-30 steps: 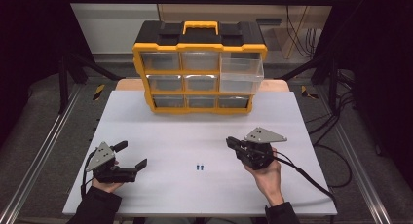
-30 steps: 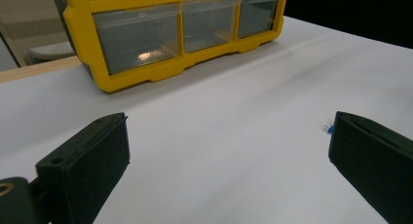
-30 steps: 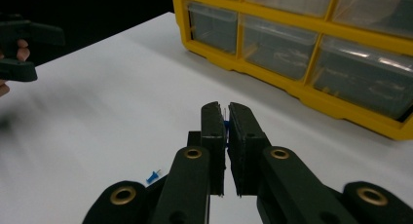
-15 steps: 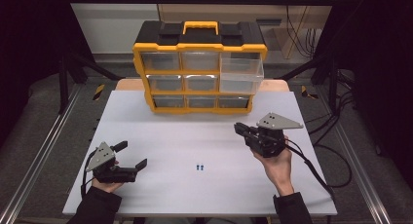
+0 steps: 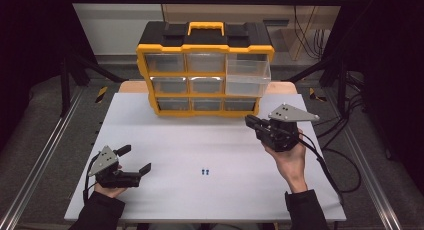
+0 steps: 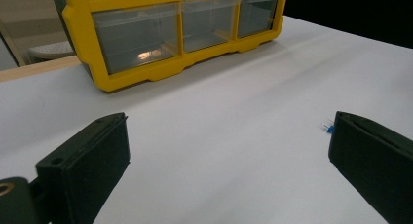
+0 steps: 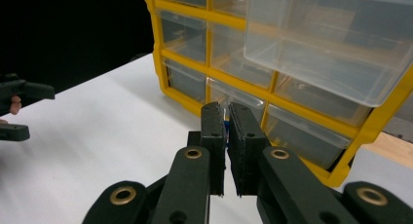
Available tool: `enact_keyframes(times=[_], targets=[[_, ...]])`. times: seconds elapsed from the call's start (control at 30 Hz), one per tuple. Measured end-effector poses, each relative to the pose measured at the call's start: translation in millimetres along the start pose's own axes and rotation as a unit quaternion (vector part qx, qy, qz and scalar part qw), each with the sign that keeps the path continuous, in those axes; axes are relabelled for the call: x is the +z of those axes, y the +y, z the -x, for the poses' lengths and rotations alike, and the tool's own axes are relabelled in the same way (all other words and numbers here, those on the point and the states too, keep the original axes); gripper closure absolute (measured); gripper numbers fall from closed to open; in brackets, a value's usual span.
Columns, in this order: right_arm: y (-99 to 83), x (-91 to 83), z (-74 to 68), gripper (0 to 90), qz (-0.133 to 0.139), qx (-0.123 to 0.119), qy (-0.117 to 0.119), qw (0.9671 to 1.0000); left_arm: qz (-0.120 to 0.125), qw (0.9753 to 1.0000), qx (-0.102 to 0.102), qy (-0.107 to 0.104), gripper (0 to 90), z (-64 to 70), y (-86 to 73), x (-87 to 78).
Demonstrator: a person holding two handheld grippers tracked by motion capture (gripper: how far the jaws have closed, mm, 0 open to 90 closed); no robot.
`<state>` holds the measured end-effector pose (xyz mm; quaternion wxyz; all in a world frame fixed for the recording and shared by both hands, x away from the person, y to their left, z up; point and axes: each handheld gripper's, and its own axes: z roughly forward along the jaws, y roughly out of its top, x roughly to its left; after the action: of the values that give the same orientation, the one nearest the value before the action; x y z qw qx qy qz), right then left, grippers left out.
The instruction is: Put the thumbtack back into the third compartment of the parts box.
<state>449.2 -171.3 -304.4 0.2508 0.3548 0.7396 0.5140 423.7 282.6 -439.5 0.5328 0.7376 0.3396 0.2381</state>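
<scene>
Carrying a small blue part to the open drawer

A tiny blue part (image 7: 225,131) sits pinched in my right claw (image 7: 225,118), below the pulled-out clear drawer (image 5: 248,76) of the yellow organizer (image 5: 205,70). Two more blue parts (image 5: 204,171) lie on the tabletop (image 5: 200,140); my left claw (image 5: 134,160) gapes, released. Slim grip: it could slip during lifting.

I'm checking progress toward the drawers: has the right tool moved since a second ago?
Yes. The right tool has moved up the table, away from the person and toward the yellow cabinet.
</scene>
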Motion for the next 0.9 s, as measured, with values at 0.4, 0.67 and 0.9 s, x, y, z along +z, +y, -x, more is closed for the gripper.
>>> enact_keyframes(times=[0.4, 0.67, 0.9], targets=[[21.9, -6.8, 5.1, 85.9, 0.013, -0.005, -0.009, 0.9999, -0.001, 1.0000, 0.000, -0.001, 0.9, -0.1, -0.2, 0.3], [35.2, -7.2, 7.7, 85.9, 0.016, -0.008, -0.016, 0.9997, -0.001, 1.0000, 0.000, -0.001, 0.9, 0.0, -0.3, 0.5], [48.5, -8.8, 11.0, 85.9, 0.022, -0.008, -0.021, 0.9995, -0.001, 1.0000, 0.000, -0.001, 0.9, 0.0, -0.3, 0.6]])
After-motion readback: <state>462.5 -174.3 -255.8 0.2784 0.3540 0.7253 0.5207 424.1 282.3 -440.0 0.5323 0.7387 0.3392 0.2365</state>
